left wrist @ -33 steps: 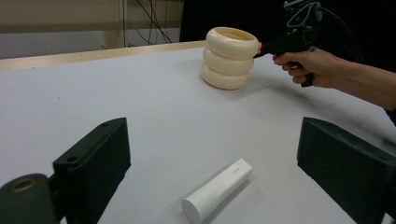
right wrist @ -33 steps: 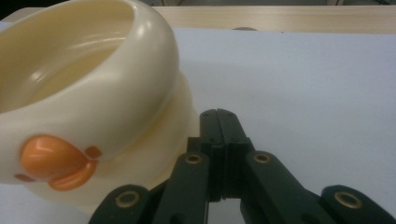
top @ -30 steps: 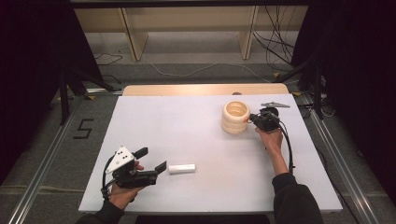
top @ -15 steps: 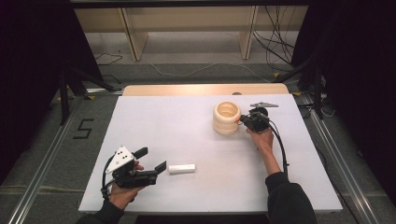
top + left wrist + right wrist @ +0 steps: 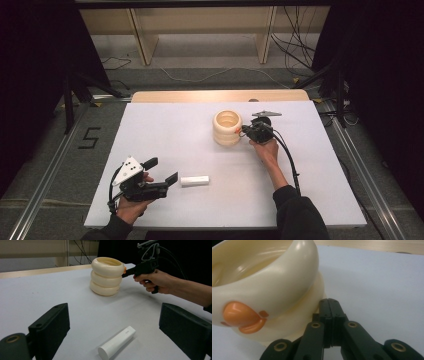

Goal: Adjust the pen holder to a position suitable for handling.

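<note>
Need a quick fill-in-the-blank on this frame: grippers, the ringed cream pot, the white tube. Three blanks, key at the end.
1. The right gripper, its fingers ____, has its tip against the cream pot.
2. The left gripper has its fingers ____, with nothing between them.
3. The white tube lies flat on the table, nearest the ____ gripper.

Missing words: shut; open; left

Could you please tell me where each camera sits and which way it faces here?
High view: above the near table edge, looking forward and down; both forearms, left gripper, right gripper.
Left gripper view: between open jaws, facing the cream ring pot and white tube.
Right gripper view: along shut jaws touching the pot.
All share the pot.
</note>
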`<move>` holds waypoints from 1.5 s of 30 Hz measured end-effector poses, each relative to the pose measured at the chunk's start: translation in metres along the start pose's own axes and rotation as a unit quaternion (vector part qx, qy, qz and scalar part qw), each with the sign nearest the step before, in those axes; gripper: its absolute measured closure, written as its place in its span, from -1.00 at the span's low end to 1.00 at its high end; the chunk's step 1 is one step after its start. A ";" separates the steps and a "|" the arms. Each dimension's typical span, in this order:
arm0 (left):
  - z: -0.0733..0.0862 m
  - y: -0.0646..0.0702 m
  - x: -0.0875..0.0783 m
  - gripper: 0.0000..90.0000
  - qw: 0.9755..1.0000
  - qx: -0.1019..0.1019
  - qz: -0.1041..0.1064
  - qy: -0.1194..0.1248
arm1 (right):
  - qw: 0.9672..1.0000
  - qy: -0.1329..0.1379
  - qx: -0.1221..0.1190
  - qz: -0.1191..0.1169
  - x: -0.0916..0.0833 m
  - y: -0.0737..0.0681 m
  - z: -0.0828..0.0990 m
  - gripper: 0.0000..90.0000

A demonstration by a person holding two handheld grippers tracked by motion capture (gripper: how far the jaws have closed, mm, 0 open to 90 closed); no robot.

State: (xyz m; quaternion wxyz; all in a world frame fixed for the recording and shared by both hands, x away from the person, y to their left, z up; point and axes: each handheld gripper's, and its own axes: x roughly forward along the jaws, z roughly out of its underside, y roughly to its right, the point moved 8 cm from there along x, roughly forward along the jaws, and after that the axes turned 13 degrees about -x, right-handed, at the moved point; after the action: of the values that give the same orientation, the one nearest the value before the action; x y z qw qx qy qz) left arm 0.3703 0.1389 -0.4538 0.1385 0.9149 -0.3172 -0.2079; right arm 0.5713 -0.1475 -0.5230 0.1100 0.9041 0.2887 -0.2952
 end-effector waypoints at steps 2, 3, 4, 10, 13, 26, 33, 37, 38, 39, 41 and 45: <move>0.000 0.000 0.000 -0.81 1.000 0.000 0.000 0.000 | 1.000 -0.002 -0.002 0.002 0.001 -0.002 0.000 1.00; 0.000 0.000 0.000 -0.81 1.000 0.000 0.000 0.001 | 1.000 -0.006 -0.005 0.002 0.001 -0.003 0.001 1.00; 0.000 0.000 -0.001 -0.81 1.000 0.000 0.000 0.001 | 1.000 -0.009 -0.009 0.001 0.002 -0.005 0.002 1.00; 0.000 0.000 -0.001 -0.81 1.000 0.000 -0.001 0.001 | 1.000 -0.011 -0.013 -0.007 0.002 -0.012 0.003 1.00; 0.000 0.000 -0.001 -0.81 1.000 0.000 -0.001 0.001 | 1.000 -0.010 -0.016 -0.005 -0.001 -0.013 0.001 1.00; 0.000 -0.002 -0.002 -0.81 1.000 -0.004 -0.006 0.003 | 0.999 0.017 -0.031 -0.016 -0.035 -0.015 -0.011 0.69; 0.000 -0.003 -0.003 -0.81 1.000 -0.005 -0.006 0.004 | 0.999 0.038 -0.032 -0.023 -0.051 -0.021 -0.013 0.52; 0.000 -0.003 -0.003 -0.81 1.000 -0.005 -0.006 0.004 | 0.998 0.039 -0.030 -0.025 -0.057 -0.022 -0.013 0.41; -0.001 -0.003 -0.002 -0.81 1.000 -0.006 -0.006 0.004 | 0.998 0.039 -0.030 -0.025 -0.057 -0.022 -0.013 0.41; 0.000 -0.002 -0.002 -0.81 1.000 -0.007 -0.005 0.003 | 0.998 0.042 -0.027 -0.026 -0.059 -0.022 -0.014 0.39; 0.000 -0.003 -0.002 -0.81 1.000 -0.006 -0.005 0.003 | 0.998 0.053 -0.021 -0.029 -0.067 -0.020 -0.018 0.32; -0.002 -0.003 -0.003 -0.81 1.000 -0.005 -0.006 0.004 | 0.997 0.064 -0.014 -0.031 -0.073 -0.019 -0.021 0.27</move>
State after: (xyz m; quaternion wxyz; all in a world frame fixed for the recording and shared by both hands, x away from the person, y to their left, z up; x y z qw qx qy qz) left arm 0.3707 0.1429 -0.4528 0.1435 0.9168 -0.3103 -0.2066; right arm 0.5219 -0.1581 -0.4631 0.0953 0.9099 0.3274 -0.2362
